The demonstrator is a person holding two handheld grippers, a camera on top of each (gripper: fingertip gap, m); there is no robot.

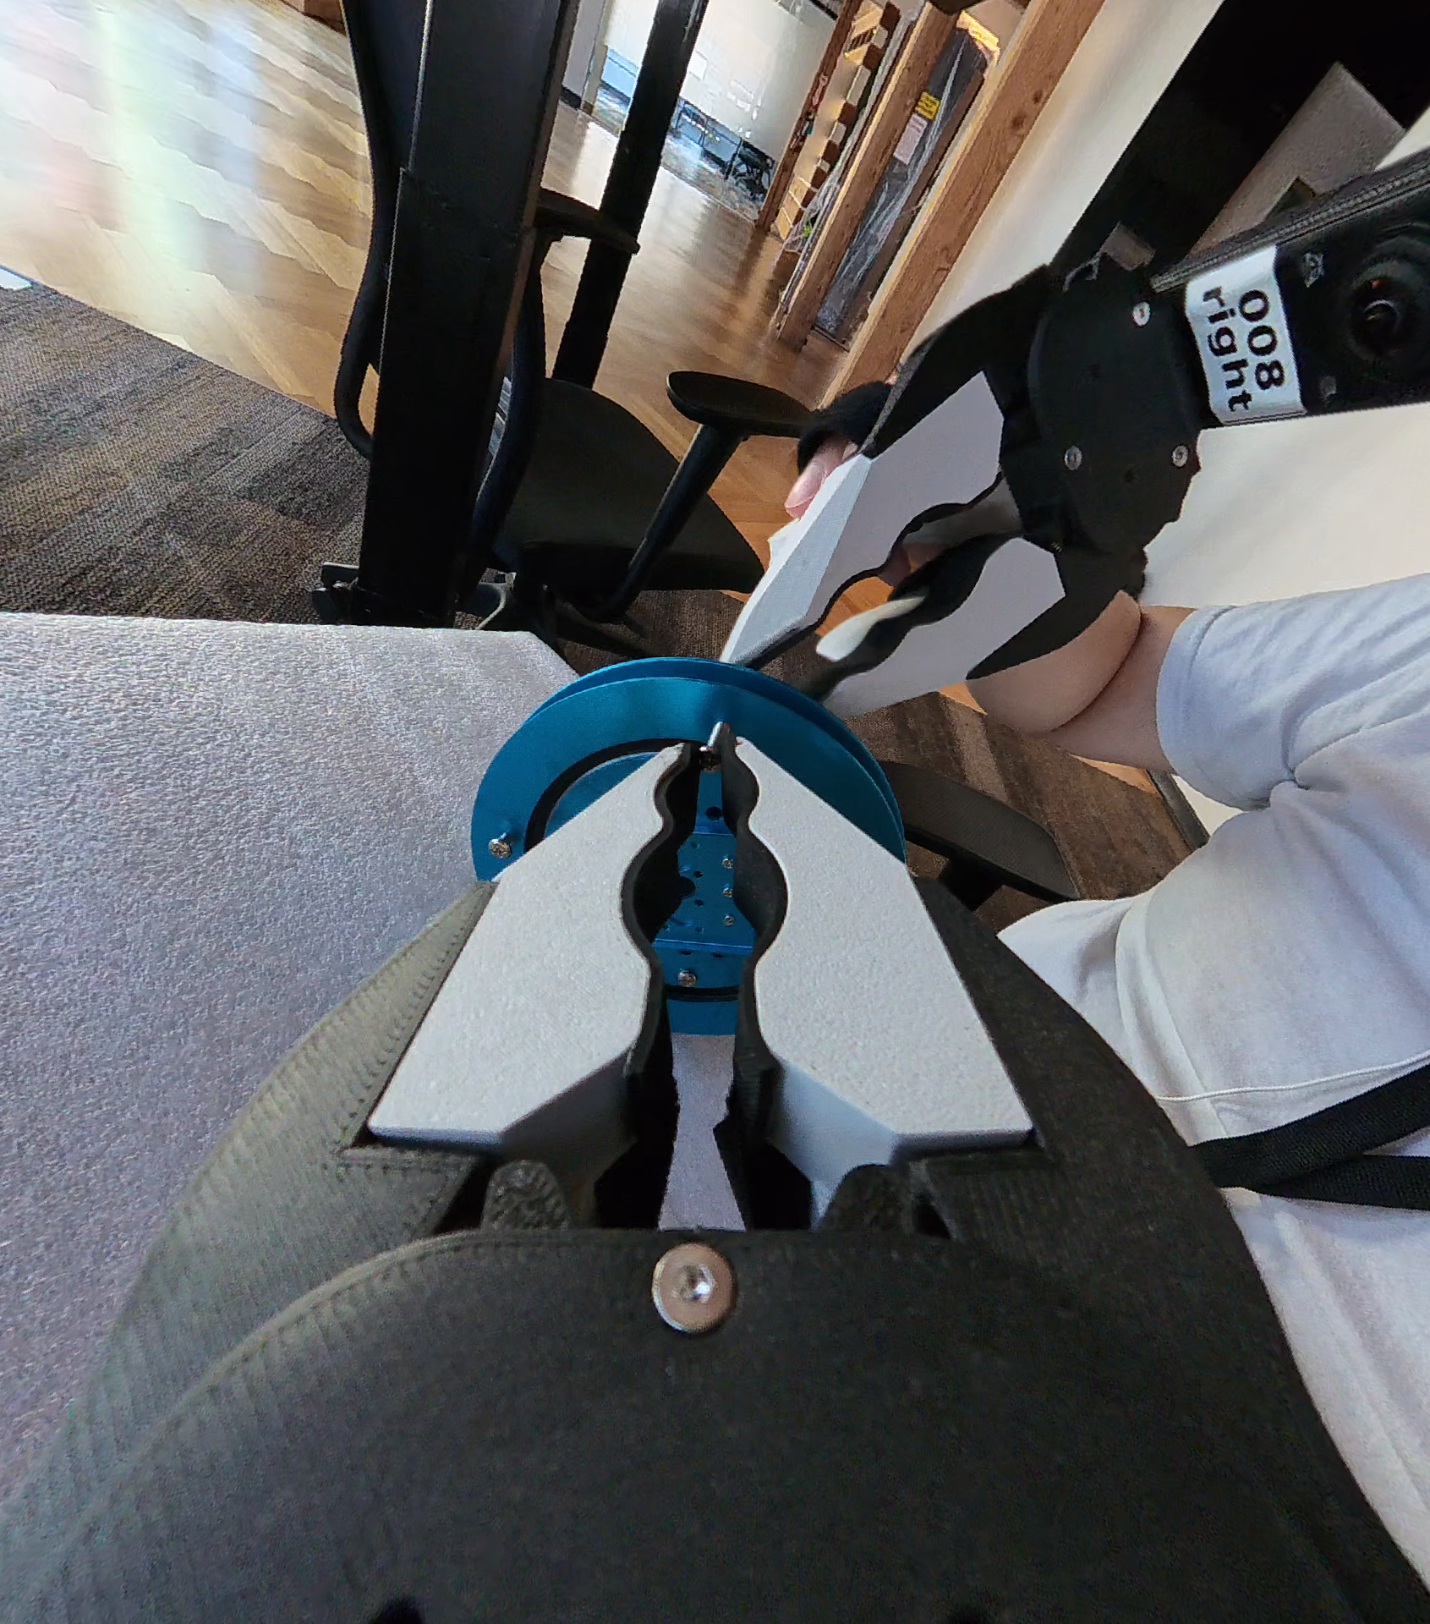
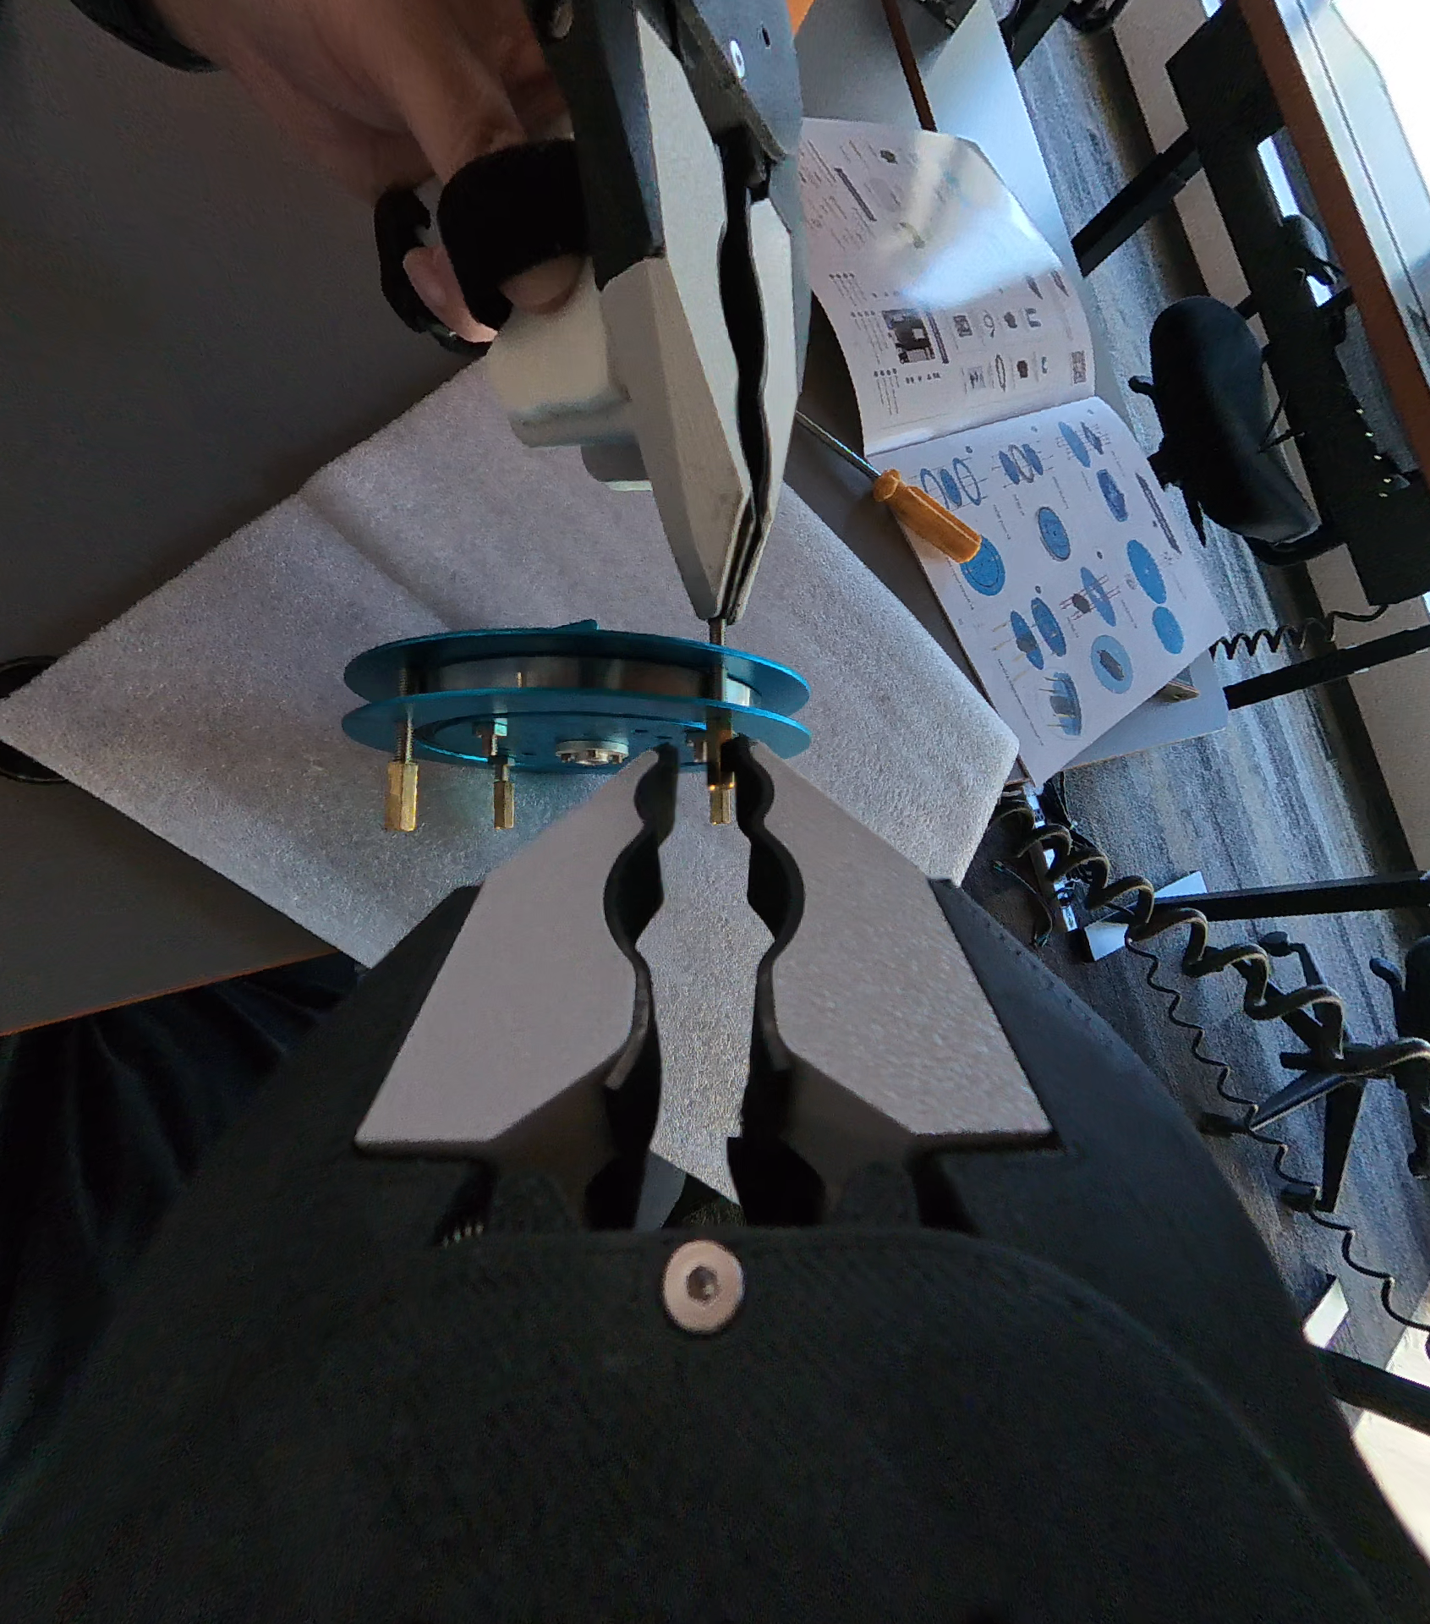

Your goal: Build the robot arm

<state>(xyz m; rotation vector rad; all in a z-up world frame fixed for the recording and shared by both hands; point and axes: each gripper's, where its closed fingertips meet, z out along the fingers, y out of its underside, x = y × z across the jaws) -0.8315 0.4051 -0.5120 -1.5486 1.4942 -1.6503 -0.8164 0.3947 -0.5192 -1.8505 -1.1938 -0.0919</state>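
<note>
We see left gripper (image 1: 715,747) pinching a screw (image 2: 718,634) atop the blue disc assembly (image 2: 575,703), frame centre | right gripper (image 2: 707,756) slightly spread around a brass standoff (image 2: 721,791) | foam sheet (image 2: 272,633) beneath.

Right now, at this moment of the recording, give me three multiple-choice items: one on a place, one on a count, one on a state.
1. Where does the screwdriver rest its orange handle? A on a chair; B on the floor; C on the open booklet.
2. How many brass standoffs stick out of the blue disc assembly? A three; B one; C six.
3. The left tool is: A wide open; B shut on a screw; C shut on the booklet.

Key: C, the handle overlaps the page edge; A, three show in the right wrist view; B, its tips pinch the screw at the disc's rim.
</note>
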